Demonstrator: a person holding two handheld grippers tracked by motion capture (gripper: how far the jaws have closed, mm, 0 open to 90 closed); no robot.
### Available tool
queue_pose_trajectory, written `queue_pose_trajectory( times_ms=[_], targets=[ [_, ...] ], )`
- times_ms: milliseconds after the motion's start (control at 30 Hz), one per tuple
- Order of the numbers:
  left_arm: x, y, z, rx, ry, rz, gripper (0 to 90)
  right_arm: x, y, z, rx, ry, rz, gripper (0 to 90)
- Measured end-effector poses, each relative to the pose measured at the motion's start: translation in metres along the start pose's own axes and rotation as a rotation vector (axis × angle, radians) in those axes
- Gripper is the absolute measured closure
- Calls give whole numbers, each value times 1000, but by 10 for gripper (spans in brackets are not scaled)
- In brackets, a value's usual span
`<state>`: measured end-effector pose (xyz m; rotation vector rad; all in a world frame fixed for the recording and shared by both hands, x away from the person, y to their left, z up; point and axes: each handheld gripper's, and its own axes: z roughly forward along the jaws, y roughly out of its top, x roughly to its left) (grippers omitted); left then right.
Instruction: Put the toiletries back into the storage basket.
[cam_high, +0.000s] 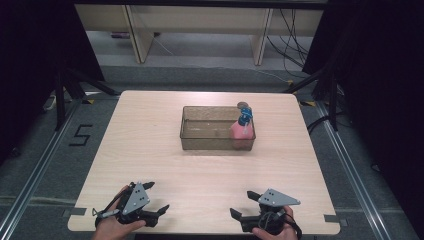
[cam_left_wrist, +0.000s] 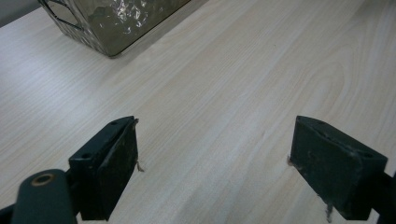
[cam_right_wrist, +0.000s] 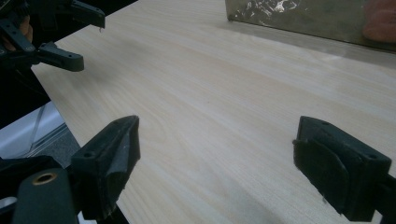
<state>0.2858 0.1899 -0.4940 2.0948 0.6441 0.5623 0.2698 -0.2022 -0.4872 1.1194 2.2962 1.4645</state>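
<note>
Table (cam_high: 150, 150), pale wood, bare across its near half. Bin (cam_high: 200, 135), clear smoked plastic, sits past the middle, well apart from both grippers; nothing lies between them and it. Its corner shows top left in the left gripper view (cam_left_wrist: 107, 23), its near wall along the top of the right gripper view (cam_right_wrist: 299, 18). Inside, at the bin's right end: pink bottle (cam_high: 241, 131), leaning against the right wall, blue cap (cam_high: 245, 116) uppermost; rest of the bin looks empty. Left gripper (cam_high: 156, 197) at the near edge, released, jaws wide, nothing between them. Right gripper (cam_high: 243, 204) likewise at the near edge, jaws spread, empty.
</note>
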Motion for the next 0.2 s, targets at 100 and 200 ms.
queue_pose_trajectory(
  times_ms=[100, 200],
  targets=[
    [0, 0, 0, -1, -2, 0, 148, 0, 0, 0, 0, -2, 1, 156],
    [0, 0, 0, -3, 0, -1, 148, -1, 0, 0, -4, -5, -20, 156]
  ],
)
